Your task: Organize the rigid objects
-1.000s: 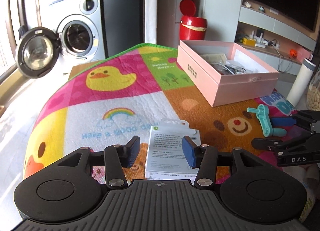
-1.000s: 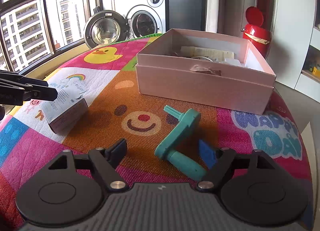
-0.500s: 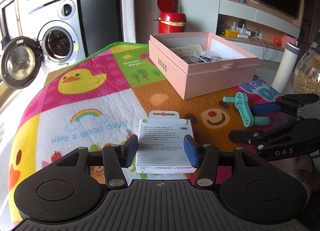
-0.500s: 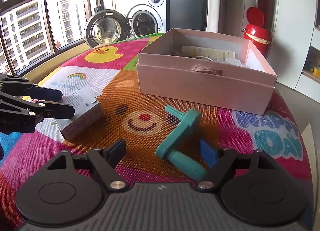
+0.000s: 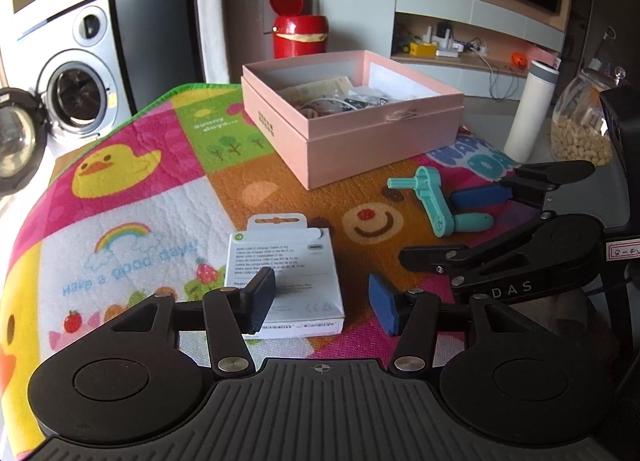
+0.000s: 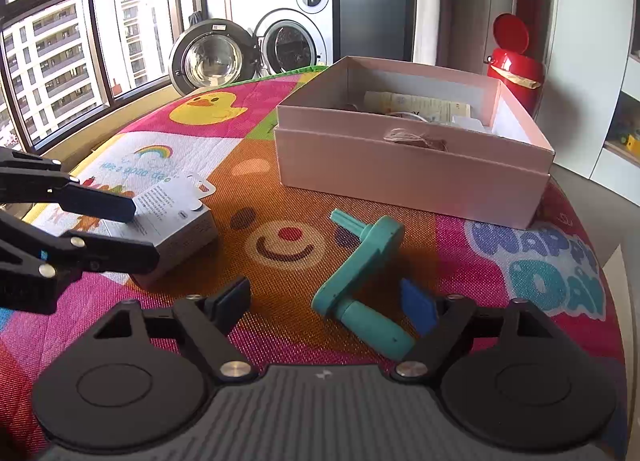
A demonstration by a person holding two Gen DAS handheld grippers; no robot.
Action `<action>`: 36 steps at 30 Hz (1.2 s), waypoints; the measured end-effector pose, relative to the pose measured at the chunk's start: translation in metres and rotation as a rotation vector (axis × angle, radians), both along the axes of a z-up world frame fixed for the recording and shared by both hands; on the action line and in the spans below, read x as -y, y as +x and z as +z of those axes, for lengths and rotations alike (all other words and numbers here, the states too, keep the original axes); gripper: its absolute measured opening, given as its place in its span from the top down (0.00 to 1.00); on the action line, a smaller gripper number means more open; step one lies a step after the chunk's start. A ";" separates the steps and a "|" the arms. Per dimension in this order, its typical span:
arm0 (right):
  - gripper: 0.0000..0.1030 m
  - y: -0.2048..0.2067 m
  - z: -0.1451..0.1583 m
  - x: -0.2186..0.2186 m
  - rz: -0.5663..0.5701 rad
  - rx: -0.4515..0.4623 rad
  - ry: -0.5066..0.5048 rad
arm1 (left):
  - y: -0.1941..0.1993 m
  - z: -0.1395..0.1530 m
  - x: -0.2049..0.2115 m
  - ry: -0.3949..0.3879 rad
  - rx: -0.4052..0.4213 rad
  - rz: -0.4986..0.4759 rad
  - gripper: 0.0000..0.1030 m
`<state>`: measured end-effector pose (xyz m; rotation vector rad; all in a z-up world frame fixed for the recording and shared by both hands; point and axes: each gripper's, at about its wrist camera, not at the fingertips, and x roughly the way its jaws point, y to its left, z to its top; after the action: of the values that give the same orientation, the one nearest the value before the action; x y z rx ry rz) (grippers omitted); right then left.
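A white cable package box (image 5: 286, 273) lies flat on the colourful play mat; it also shows in the right wrist view (image 6: 172, 225). My left gripper (image 5: 324, 307) is open around the box's near end, jaws wide, left pad over its edge. A teal crank handle (image 6: 360, 281) lies on the mat, also seen in the left wrist view (image 5: 436, 203). My right gripper (image 6: 326, 305) is open, low over the mat, with the crank's grip end between its jaws. An open pink box (image 6: 412, 149) holding papers and cables sits behind, also in the left wrist view (image 5: 352, 121).
The play mat (image 5: 132, 197) covers the table. A white tumbler (image 5: 530, 109) and a glass jar of beans (image 5: 584, 121) stand at the right. A red bin (image 6: 512, 61) and a washing machine (image 6: 296, 21) with its door open stand beyond the table.
My left gripper has swung right and its jaws have opened wider around the white box. My right gripper and the teal crank have barely moved.
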<state>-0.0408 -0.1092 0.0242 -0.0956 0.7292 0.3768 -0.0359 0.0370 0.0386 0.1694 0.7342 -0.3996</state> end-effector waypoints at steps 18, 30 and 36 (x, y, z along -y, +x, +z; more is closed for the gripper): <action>0.19 -0.001 0.000 0.000 0.003 -0.001 0.001 | 0.008 -0.002 -0.017 -0.018 0.029 0.116 0.44; 0.19 -0.010 0.010 0.002 -0.029 0.058 0.012 | 0.022 0.000 -0.048 -0.083 -0.007 0.239 0.48; 0.18 -0.013 0.034 -0.034 0.234 0.030 0.019 | 0.020 0.003 -0.064 -0.096 -0.018 0.274 0.48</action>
<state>-0.0540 -0.0749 0.0583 -0.1689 0.6862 0.6039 -0.0155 0.1008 0.0418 -0.0254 0.7424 -0.1747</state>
